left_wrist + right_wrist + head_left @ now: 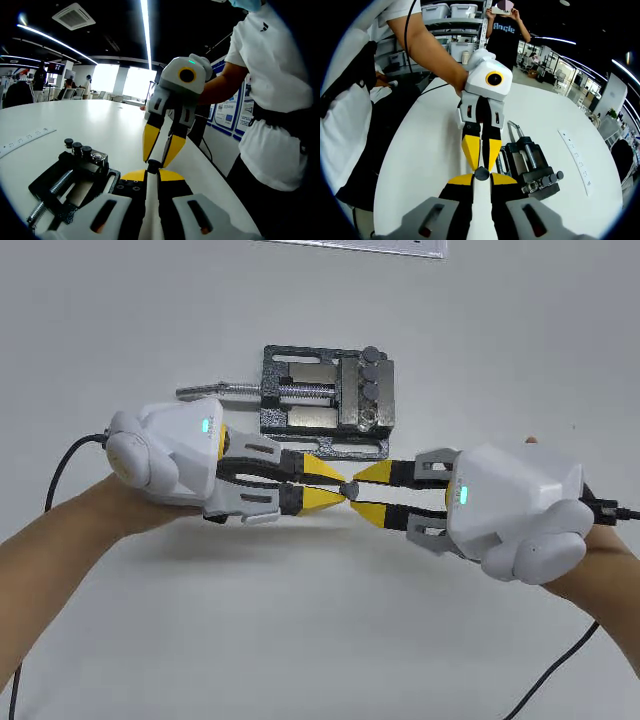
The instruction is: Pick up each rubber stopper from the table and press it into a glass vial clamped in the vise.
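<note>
A small grey rubber stopper (349,487) (153,165) (481,173) hangs above the white table, in front of the vise. My left gripper (344,487) (152,172) (481,167) comes in from the left and is shut on it at its yellow tips. My right gripper (353,492) (481,179) (155,162) faces it tip to tip, jaws slightly apart around the same stopper. The black vise (300,420) (75,175) (530,170) clamps a row of glass vials. Three vials carry grey stoppers (370,373) (75,146) (550,178). The nearest vial (366,420) looks unstoppered.
The vise's metal handle (210,390) sticks out to the left. Cables (55,475) (555,670) trail from both grippers across the table. A white strip (575,155) lies on the table beyond the vise. A person (502,25) stands at the table's far end.
</note>
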The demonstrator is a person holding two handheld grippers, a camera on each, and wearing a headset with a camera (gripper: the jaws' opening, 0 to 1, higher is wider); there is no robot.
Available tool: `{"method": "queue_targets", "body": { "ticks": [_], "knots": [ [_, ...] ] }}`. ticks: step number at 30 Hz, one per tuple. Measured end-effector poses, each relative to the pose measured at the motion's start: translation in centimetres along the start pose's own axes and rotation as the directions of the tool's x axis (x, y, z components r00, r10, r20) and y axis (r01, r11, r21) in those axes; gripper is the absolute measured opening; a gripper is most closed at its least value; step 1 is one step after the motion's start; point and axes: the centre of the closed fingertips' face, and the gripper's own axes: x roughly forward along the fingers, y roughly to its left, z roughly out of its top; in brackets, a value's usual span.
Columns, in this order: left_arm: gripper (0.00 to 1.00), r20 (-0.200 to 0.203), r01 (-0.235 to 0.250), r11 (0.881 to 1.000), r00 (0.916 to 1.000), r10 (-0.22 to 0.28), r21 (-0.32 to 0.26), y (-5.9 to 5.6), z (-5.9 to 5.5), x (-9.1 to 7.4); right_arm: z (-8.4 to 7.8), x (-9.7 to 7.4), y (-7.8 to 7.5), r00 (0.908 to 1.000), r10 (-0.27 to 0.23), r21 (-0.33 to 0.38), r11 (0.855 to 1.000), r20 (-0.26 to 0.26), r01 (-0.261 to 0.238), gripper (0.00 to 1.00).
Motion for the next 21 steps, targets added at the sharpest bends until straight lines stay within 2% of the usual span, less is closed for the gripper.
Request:
{"method": "queue_targets", "body": {
  "ticks": [13,21],
  "knots": [
    [0.03,-0.006,0.008,1.000,0.9999,-0.008,-0.013,0.06,0.01,0.18,-0.06,-0.01,-0.02,1.0000,0.002,-0.042,0.999,-0.001,-0.002,0.12],
    [0.03,-0.009,0.012,1.000,0.9999,-0.012,-0.013,0.27,-0.18,0.17,-0.08,-0.04,-0.15,1.0000,0.006,-0.039,0.999,0.000,-0.006,0.11]
  ]
}}
